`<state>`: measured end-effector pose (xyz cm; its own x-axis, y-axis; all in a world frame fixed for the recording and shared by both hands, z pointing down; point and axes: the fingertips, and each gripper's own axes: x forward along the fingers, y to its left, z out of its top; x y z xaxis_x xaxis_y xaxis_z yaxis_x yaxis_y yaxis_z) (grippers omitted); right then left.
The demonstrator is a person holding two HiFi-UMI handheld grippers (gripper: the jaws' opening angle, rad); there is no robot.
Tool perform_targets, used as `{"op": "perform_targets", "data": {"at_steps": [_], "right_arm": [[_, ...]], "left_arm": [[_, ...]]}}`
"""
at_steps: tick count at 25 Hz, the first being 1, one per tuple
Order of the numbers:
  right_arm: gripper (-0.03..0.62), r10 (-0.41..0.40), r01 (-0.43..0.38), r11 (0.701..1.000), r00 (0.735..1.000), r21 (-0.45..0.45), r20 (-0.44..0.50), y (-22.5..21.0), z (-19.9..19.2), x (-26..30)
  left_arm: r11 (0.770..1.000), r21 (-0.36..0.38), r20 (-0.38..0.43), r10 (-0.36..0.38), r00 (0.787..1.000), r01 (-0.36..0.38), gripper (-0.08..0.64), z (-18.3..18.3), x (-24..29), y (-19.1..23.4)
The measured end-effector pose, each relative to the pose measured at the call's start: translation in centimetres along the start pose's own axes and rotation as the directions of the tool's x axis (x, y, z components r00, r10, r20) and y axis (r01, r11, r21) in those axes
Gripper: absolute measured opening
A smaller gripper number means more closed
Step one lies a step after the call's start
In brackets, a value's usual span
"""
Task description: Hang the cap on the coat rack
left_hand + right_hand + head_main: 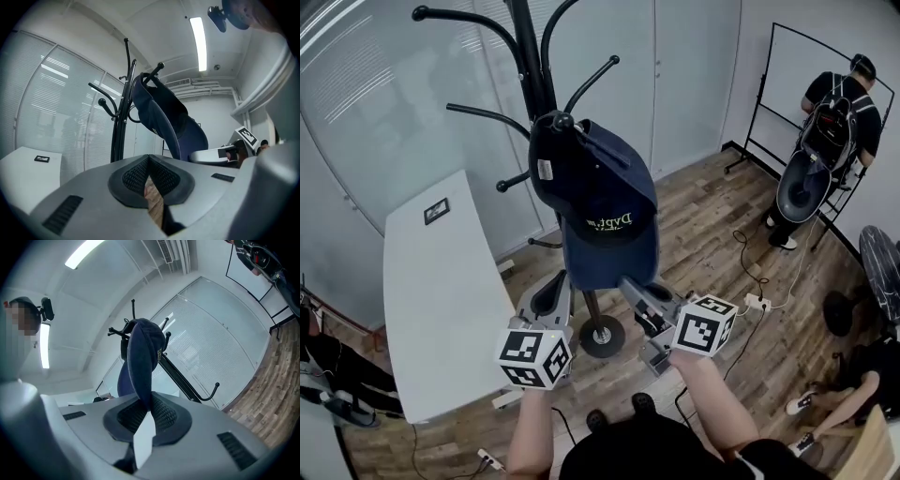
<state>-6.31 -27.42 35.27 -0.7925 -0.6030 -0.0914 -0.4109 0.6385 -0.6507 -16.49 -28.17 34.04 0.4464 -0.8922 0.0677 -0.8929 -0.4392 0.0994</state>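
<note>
Office, right gripper (145, 405) seemingly pinching hung cap (602, 197)

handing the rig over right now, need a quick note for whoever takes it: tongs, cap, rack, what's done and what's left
Left tongs: shut, empty, low beside the cap.
Right tongs: shut on the lower edge of the cap's brim.
Cap: draped over a hook of the coat rack, brim pointing down.
Done: the cap appears to hang on the hook.
Left: probably open the right tongs to free the brim, draw both away, and check that the cap stays put.
</note>
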Motion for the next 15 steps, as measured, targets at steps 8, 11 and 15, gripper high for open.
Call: {"op": "perform_targets", "data": {"at_steps": [8, 11, 15], "right_arm": [[0.044, 0.042, -0.042, 0.999, 0.996, 0.001, -0.076, -2.5, -0.4, -0.2], [0.044, 0.049, -0.052, 0.998, 0.993, -0.033, -0.103, -3.3, -0.6, -0.1], [0.044, 0.057, -0.069, 0.993, 0.991, -0.099, -0.120, -4.0, -0.8, 0.0]], "left_arm": [[0.995, -0.018, -0.023, 0.097, 0.995, -0.097, 0.015, -1.3, 1.0, -0.6], [0.990, -0.024, -0.021, 0.136, 0.991, -0.136, 0.014, -1.8, 1.1, -0.8], [0.982, -0.026, -0.013, 0.188, 0.982, -0.188, 0.015, -2.2, 0.7, -1.0]]}}
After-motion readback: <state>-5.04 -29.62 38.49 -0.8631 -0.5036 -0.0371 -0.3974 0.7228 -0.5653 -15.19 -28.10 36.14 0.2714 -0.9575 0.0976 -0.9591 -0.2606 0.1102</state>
